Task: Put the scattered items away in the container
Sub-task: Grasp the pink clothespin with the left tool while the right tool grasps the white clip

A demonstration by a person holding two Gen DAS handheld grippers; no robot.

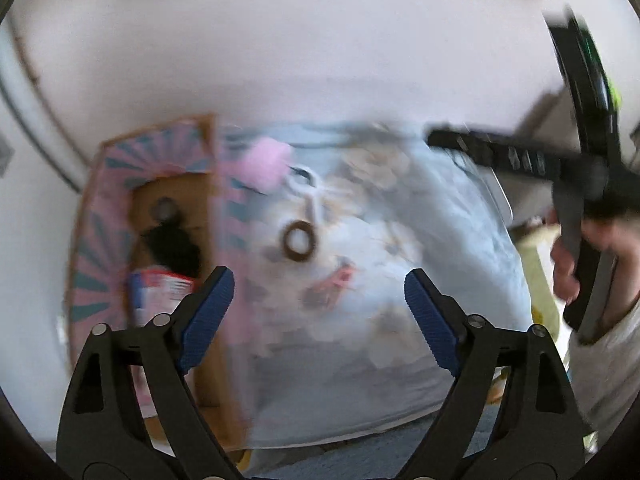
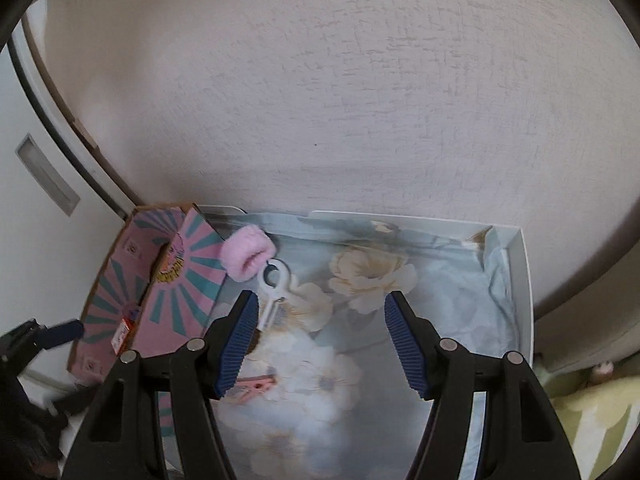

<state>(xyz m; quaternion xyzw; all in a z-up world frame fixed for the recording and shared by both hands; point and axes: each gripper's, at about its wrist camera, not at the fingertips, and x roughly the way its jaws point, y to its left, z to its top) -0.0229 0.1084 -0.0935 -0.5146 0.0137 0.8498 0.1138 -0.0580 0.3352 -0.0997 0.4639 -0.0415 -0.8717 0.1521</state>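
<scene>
— Claws first: how are they standing?
— Left claw (image 1: pixel 319 304) and right claw (image 2: pixel 321 342) are both gaping wide, gripping nothing.
— Items?
— Ahead of the right claw a white clip (image 2: pixel 273 292) and pink scrunchie (image 2: pixel 247 255) are lying on the floral cloth (image 2: pixel 400 320); a pink clothespin (image 2: pixel 256 385) is sitting by its left finger. Left of both claws the pink box (image 2: pixel 160 280) is standing open; blurred, probably a brown ring (image 1: pixel 298 241) is lying ahead of the left claw.

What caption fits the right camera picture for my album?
Open right tool above a floral cloth with pink scrunchie, white clip, pink peg, beside a pink box.
</scene>
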